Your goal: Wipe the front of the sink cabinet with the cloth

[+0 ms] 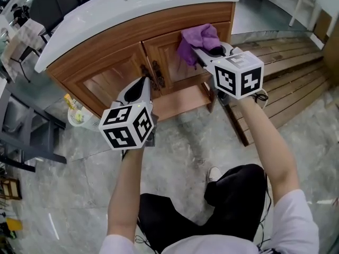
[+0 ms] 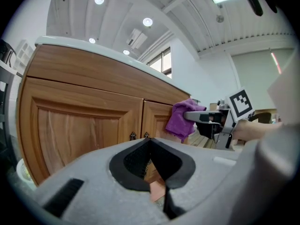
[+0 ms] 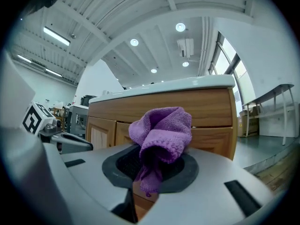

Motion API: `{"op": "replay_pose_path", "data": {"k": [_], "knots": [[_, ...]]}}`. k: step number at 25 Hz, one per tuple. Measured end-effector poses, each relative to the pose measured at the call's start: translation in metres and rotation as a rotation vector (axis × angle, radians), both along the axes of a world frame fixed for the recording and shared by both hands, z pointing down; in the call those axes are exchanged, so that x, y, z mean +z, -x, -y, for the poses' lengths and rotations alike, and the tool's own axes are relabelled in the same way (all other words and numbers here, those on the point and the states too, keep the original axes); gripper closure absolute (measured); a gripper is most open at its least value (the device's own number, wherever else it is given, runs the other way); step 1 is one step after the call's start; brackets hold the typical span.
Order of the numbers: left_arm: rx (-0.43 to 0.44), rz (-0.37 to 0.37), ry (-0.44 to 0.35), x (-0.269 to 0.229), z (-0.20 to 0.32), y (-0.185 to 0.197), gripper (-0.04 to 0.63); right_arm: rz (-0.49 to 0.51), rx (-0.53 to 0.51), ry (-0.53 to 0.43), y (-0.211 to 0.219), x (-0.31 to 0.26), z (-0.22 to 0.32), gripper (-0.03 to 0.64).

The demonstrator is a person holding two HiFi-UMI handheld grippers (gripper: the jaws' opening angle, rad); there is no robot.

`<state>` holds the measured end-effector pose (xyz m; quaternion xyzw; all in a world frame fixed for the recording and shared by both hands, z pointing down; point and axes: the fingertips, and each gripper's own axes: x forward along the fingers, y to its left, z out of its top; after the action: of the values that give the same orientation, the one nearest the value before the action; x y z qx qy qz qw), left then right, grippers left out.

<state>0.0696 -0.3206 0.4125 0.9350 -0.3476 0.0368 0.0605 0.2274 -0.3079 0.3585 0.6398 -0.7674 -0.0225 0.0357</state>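
A person reaches both bare forearms toward the wooden sink cabinet [image 1: 100,70], a gripper in each hand. The right arm stretches farther and higher, carrying the right gripper [image 1: 200,54] to the top of the right-hand door [image 1: 172,62], near the cabinet's right corner. Its jaws are clamped on a bunched purple cloth [image 1: 198,38], which spills over their tips and lies against the door's face just below the white sink top [image 1: 132,7]. The left arm is held lower and closer to the body. The left gripper [image 1: 143,83] points at the seam between the two doors, just short of the dark handles [image 1: 156,73]. Its jaws meet at the tips with nothing between them. The left door [image 1: 111,83] stands shut.
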Motion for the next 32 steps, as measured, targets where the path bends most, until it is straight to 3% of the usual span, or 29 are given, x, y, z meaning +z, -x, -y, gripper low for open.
{"op": "replay_pose_path", "data": {"k": [10, 16, 22, 32], "knots": [[0.017, 0.014, -0.002, 0.003, -0.003, -0.01, 0.589, 0.03, 0.164, 0.023, -0.088, 0.004, -0.015, 0.545], [-0.008, 0.024, -0.008, 0.003, -0.002, 0.002, 0.589, 0.015, 0.137, 0.025, -0.082, -0.002, -0.02, 0.545], [-0.059, 0.013, -0.011, 0.0, 0.003, 0.034, 0.589, 0.003, -0.009, -0.003, -0.012, -0.018, -0.029, 0.545], [-0.196, 0.02, -0.032, -0.007, -0.004, 0.113, 0.59, 0.011, -0.351, -0.03, 0.172, -0.025, -0.018, 0.545]]}}
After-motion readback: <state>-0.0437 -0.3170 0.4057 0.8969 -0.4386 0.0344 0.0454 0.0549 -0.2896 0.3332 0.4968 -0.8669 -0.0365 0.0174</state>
